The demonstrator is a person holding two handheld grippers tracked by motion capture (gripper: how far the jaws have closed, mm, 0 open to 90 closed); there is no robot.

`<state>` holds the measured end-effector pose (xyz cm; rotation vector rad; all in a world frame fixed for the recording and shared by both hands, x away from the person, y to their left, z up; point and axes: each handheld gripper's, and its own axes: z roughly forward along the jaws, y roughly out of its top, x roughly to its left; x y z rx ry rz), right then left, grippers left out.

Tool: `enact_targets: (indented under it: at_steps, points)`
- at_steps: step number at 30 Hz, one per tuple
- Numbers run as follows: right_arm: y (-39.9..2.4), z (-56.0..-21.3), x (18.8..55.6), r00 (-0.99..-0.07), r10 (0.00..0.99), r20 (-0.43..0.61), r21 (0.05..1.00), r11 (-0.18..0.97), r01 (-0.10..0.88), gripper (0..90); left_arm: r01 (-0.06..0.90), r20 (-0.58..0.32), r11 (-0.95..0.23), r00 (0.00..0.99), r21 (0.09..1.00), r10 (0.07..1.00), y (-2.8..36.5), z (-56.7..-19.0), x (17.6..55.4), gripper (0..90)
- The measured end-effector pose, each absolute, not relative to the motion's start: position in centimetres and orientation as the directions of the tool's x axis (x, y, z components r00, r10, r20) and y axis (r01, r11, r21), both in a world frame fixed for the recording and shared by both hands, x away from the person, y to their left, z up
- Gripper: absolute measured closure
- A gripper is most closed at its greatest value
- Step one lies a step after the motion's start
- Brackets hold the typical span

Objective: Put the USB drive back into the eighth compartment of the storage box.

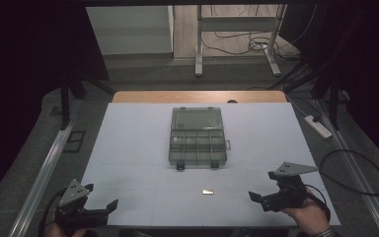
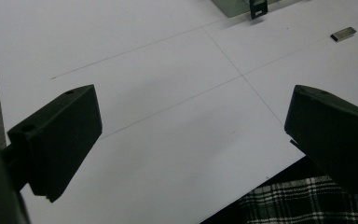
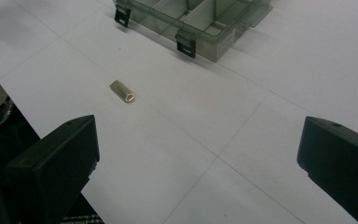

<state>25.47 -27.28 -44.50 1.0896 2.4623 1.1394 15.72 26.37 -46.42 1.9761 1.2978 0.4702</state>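
Both grippers sit low at the bottom edge of the high view, one in each corner. The left gripper is at lower left, its jaws spread wide with nothing between them; in the left gripper view those two black jaws stand far apart over bare white sheet. The right gripper is at lower right, held in a hand, and its jaws too are wide and hold nothing.

Between the two, low in the centre of the high view, lies a small metal piece, flat on the white sheet and well apart from either gripper. In the right gripper view it shows left of centre in the upper half, a short bar with a hexagonal end face, pointing down and to the right. In the left gripper view it is at the upper right.

Above it in the high view, at the centre of the frame, stands a clear compartment box, its lid folded open toward the top of the frame, two dark latches on its near edge. A plaid sleeve shows at the bottom right of the left gripper view.
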Motion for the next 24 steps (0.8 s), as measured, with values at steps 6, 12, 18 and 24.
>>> enact_targets:
  at_steps: [6, 12, 18, 24]
  points:
    - [-26.1, -44.6, 25.8, -0.718, 0.688, 0.107, 0.717, 0.447, 0.535, 0.0, 0.64, -0.082, -0.237, 0.427, 0.731, 0.9, 26.4, -46.4, 15.7, 4.2]
    - [-25.2, -44.7, 26.2, -0.73, 0.676, 0.099, 0.708, 0.467, 0.529, 0.0, 0.642, -0.084, -0.236, 0.427, 0.73, 0.901, 26.4, -46.4, 15.8, 4.2]
    - [-24.3, -45.0, 26.6, -0.743, 0.658, 0.122, 0.696, 0.477, 0.536, 0.0, 0.642, -0.084, -0.236, 0.426, 0.729, 0.901, 26.4, -46.4, 15.8, 4.3]
    - [-23.3, -45.3, 26.9, -0.764, 0.637, 0.103, 0.678, 0.517, 0.523, 0.0, 0.643, -0.084, -0.236, 0.426, 0.729, 0.901, 26.4, -46.4, 15.8, 4.3]
